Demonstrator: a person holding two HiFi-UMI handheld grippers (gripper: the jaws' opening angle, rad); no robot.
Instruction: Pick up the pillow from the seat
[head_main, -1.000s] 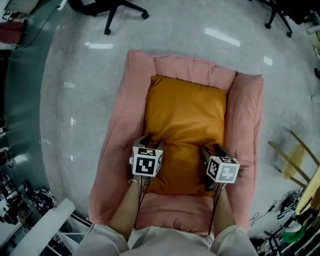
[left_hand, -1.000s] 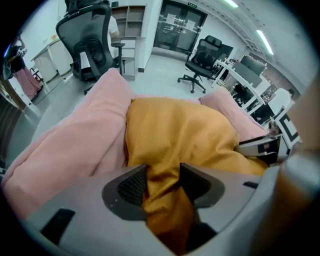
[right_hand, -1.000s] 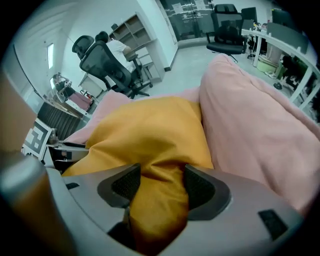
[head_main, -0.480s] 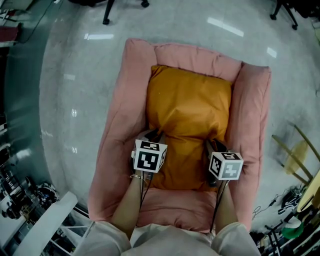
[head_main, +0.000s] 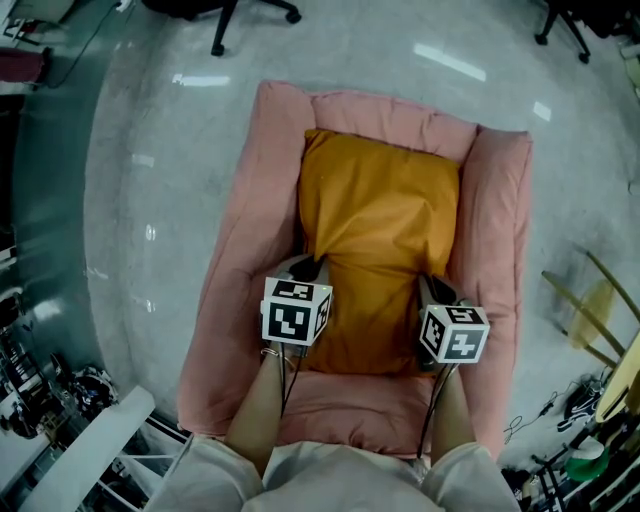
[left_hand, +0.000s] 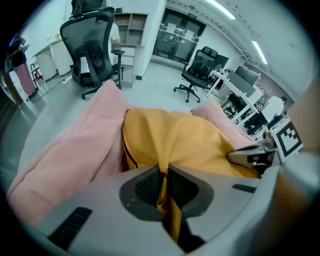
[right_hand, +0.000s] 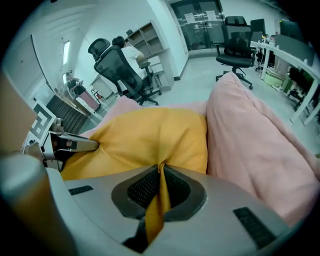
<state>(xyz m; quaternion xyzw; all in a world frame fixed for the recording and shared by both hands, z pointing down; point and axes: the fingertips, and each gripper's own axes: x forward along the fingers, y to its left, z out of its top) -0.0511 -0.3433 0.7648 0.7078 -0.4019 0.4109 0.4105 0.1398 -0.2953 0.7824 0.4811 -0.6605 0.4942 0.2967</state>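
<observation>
L gripper (left_hand: 165, 186) jaws closing on pillow (head_main: 380, 225) fold, R gripper (right_hand: 159, 189) pinching it too, both spread earlier

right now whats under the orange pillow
The pink seat lies under the orange pillow; its padded sides and front edge show around it. The seat's base beneath the pillow is covered, so anything there cannot be seen.

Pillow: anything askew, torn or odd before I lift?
Nothing stands out. The pillow lies straight in the pink seat, bunched only where gripped: the left gripper is closing its fingers on a fold, and the right gripper is shut on another.
</observation>
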